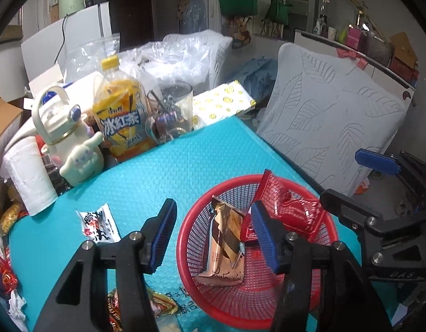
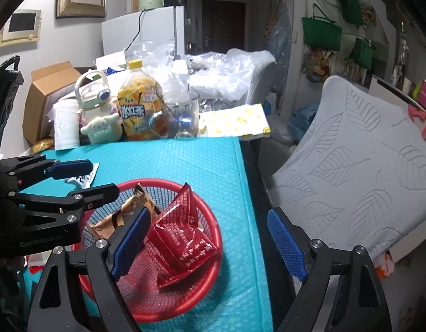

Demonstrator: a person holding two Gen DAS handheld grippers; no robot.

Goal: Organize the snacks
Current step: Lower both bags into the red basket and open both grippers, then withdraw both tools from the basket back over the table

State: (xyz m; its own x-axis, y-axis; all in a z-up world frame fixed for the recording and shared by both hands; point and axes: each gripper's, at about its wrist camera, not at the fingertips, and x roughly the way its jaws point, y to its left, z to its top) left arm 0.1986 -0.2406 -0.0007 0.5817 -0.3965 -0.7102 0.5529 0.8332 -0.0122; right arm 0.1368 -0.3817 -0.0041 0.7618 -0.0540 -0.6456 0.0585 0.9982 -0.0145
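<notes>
A red mesh basket (image 1: 213,301) (image 2: 213,287) sits on the teal mat near the table's right edge. It holds a brown-and-gold snack packet (image 1: 226,249) (image 2: 135,207) and red snack packets (image 1: 296,207) (image 2: 185,243). My left gripper (image 1: 213,238) is open and empty, its fingers straddling the basket's left rim. My right gripper (image 2: 210,240) is open and empty above the basket's right side; it also shows in the left wrist view (image 1: 351,177). A white snack packet (image 1: 99,227) (image 2: 83,178) lies on the mat left of the basket.
At the mat's far edge stand a paper roll (image 1: 30,174), a cream bottle (image 1: 66,138), a yellow iced-tea bottle (image 1: 121,116) and a glass mug (image 1: 171,110). More wrappers (image 1: 157,304) lie near left. A white leaf-patterned chair (image 2: 365,166) stands right of the table.
</notes>
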